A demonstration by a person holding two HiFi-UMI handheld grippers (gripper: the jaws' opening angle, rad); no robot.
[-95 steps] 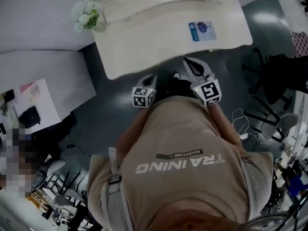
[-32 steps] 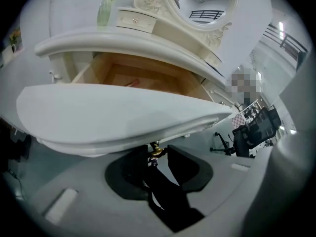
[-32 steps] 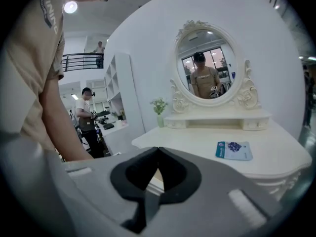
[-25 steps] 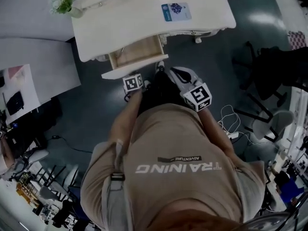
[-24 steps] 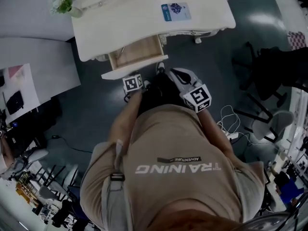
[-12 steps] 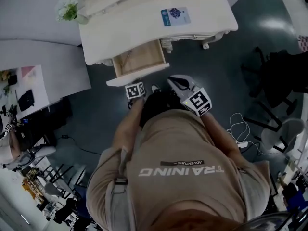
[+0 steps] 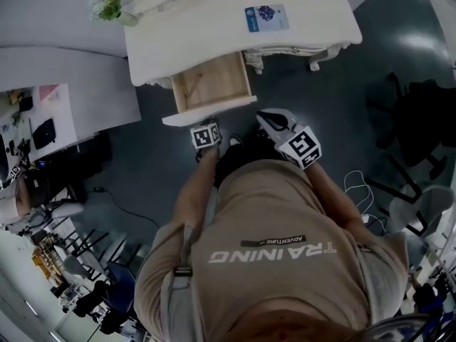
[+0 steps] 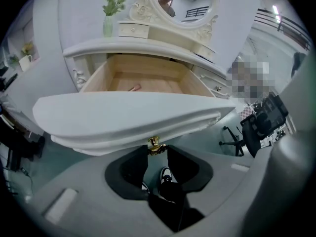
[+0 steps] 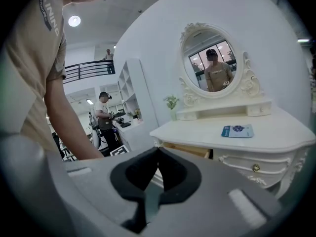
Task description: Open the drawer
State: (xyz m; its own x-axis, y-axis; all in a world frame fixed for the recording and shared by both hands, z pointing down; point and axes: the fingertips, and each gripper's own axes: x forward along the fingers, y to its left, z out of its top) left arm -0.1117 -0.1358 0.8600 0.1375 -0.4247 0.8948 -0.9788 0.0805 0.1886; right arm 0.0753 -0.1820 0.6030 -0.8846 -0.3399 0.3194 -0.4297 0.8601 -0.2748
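Note:
The white dressing table (image 7: 214, 45) has its left drawer (image 7: 212, 84) pulled out, the bare wooden inside showing. In the left gripper view the curved white drawer front (image 8: 128, 117) fills the middle, with a small gold knob (image 8: 155, 145) under it. My left gripper (image 8: 157, 149) is shut on that knob; in the head view it (image 7: 206, 128) sits just in front of the drawer front. My right gripper (image 7: 267, 117) hangs to the drawer's right, shut and holding nothing; its view shows the open drawer (image 9: 187, 149) from the side. A small pinkish thing (image 8: 134, 88) lies inside the drawer.
A blue card (image 7: 266, 18) lies on the tabletop, a vase of flowers (image 7: 108, 6) stands at its left corner, and an oval mirror (image 9: 212, 65) rises behind. A white desk (image 7: 64, 98) stands to the left, office chairs (image 7: 420, 120) and cables (image 7: 356, 184) to the right. A second drawer's gold knob (image 9: 256, 168) shows.
The drawer was closed 3.8 s ago and now stands pulled out. Over the last second the left gripper has stayed at the drawer front and the right gripper has kept its place beside it.

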